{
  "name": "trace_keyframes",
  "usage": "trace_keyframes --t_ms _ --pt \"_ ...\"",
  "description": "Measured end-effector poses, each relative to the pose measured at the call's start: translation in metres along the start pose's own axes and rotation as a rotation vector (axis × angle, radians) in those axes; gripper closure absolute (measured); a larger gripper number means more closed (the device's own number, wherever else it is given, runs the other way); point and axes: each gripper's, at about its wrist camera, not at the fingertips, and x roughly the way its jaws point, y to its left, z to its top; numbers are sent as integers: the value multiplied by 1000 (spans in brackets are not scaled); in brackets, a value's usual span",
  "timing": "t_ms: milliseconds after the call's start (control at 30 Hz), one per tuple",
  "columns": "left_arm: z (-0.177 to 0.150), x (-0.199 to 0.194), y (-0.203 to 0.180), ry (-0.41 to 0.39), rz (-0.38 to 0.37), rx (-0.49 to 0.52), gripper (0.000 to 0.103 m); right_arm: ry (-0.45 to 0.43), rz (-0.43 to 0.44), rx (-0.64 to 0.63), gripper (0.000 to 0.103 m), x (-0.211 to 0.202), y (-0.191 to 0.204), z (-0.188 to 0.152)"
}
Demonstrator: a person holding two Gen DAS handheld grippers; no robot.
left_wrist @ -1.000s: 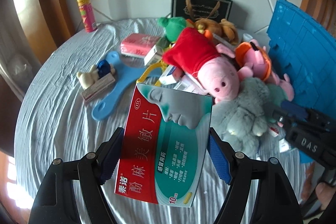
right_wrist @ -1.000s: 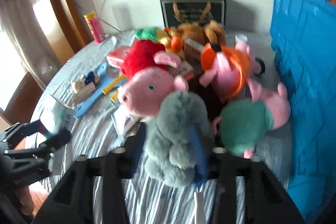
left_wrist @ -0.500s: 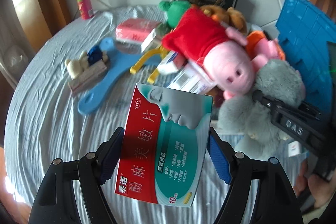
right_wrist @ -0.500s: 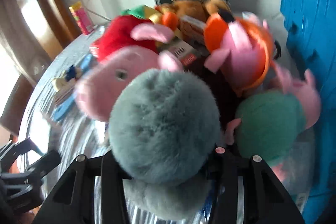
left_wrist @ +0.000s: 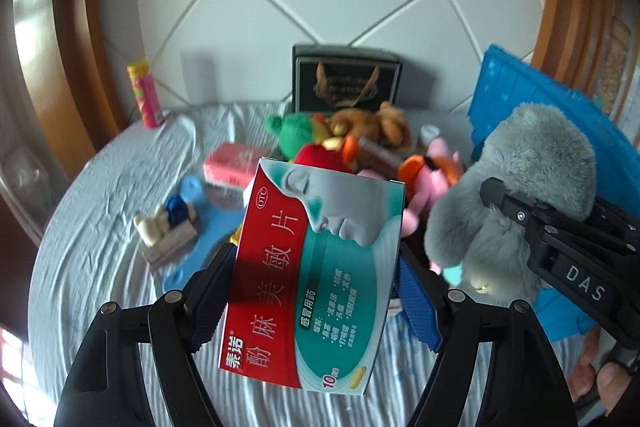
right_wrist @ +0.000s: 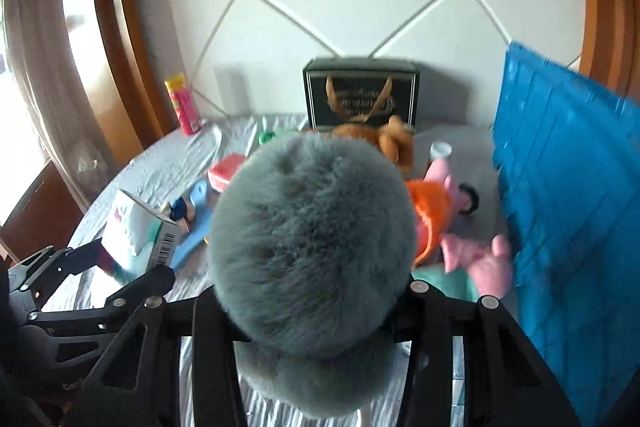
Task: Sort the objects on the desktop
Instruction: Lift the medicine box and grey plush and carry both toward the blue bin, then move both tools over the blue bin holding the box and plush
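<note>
A: While the left wrist view fills up with the medicine box [left_wrist: 316, 279], its red-and-teal front facing the camera, the left gripper [left_wrist: 316, 303] pinches it between both blue pads, above the grey-clothed table [left_wrist: 96, 235].

B: Right wrist view shows that box from the side instead, barcode end visible, left of the grey plush toy [right_wrist: 312, 259].

A: Grey plush is squeezed in the right gripper [right_wrist: 304, 311], fingers pressed into the fur, blocking most of that view.

B: Left view catches the right gripper side-on, right of the box, plush bulging past its fingers.

A: Only the left view shows the green plush [left_wrist: 292, 131] and red plush [left_wrist: 320, 155] behind the box.

B: Both show the black gift box [right_wrist: 360, 95] at the wall and the blue crate [right_wrist: 568, 187] on the right.
</note>
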Motion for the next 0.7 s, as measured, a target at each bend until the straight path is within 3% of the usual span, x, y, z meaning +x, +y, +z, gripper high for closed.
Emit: trace_keyframes --t_ms 433,700 --pt "21 -59 -19 -111 -39 44 27 -111 -60 -69 60 -88 22 26" --pt "36 -83 -49 -161 -79 77 27 -148 -113 -53 60 -128 7 40"
